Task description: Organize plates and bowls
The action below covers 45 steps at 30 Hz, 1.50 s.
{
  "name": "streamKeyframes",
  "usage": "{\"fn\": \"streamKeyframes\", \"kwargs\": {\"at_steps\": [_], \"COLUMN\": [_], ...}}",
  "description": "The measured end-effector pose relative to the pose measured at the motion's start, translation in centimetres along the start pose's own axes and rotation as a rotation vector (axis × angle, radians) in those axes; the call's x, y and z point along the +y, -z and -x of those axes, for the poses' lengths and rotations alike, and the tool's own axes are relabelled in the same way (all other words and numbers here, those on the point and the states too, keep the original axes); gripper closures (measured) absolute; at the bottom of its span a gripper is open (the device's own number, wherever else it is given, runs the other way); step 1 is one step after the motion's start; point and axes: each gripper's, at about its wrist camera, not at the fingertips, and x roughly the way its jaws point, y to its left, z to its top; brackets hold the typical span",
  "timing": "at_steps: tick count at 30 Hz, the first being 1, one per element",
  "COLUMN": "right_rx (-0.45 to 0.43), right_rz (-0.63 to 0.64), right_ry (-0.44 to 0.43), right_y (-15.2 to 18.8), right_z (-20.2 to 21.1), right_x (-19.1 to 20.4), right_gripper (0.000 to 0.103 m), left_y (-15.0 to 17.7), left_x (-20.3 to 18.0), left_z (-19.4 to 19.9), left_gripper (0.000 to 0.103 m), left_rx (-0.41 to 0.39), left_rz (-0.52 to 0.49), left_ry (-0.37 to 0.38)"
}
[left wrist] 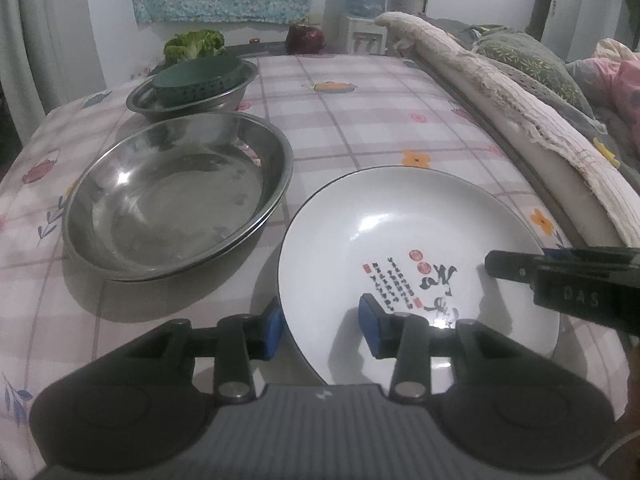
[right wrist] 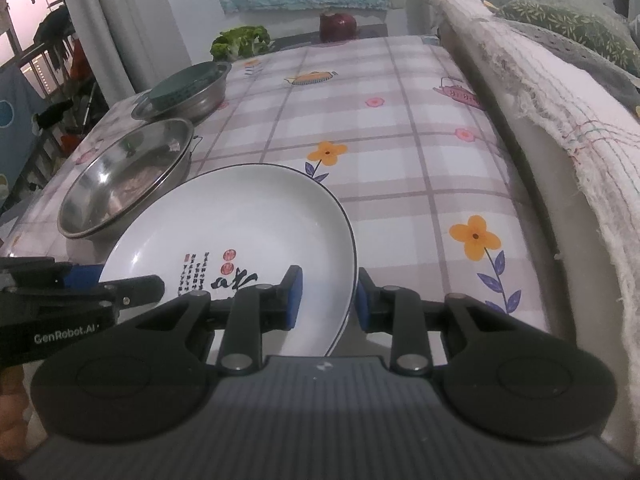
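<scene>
Both grippers angled down at the white plate (left wrist: 400, 232) near the tabletop's (right wrist: 400, 160) front edge — left gripper (left wrist: 322, 330) straddled its left rim, pads apart and not pressing; right gripper (right wrist: 326, 300) straddled the right rim, narrow, contact unclear. Steel dish (left wrist: 176, 196) lay just left of the plate — open cloth lay beyond and to the right.

Home: tablecloth (left wrist: 360, 100), water dispenser (left wrist: 366, 32), bedding (left wrist: 520, 56).

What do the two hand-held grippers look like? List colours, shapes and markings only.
Left hand-held gripper: black linkage fingers with silver pivot pins, blue pads, round black side housings, grey ribbed body. Seen from the right wrist, its side reads "GenRobot.AI". Right hand-held gripper: same build; "DAS" lettering shows on its side.
</scene>
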Motion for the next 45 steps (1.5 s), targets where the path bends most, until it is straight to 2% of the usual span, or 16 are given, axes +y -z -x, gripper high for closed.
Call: {"fn": "streamKeyframes", "kwargs": {"at_steps": [22, 45], "right_rx": [0.008, -0.013], "right_rz": [-0.010, -0.036], "right_ry": [-0.015, -0.003], "right_y": [0.5, -0.3], "right_z": [0.5, 0.3], "right_x": [0.0, -0.1], "right_gripper": [0.074, 0.074], "left_y": [-0.9, -1.2], "left_x": [0.1, 0.0], "left_z": [-0.7, -0.7], "left_gripper": [0.057, 0.057], "left_rx": [-0.007, 0.004], "left_rz": [0.015, 0.017], "left_ry": [0.005, -0.002]}}
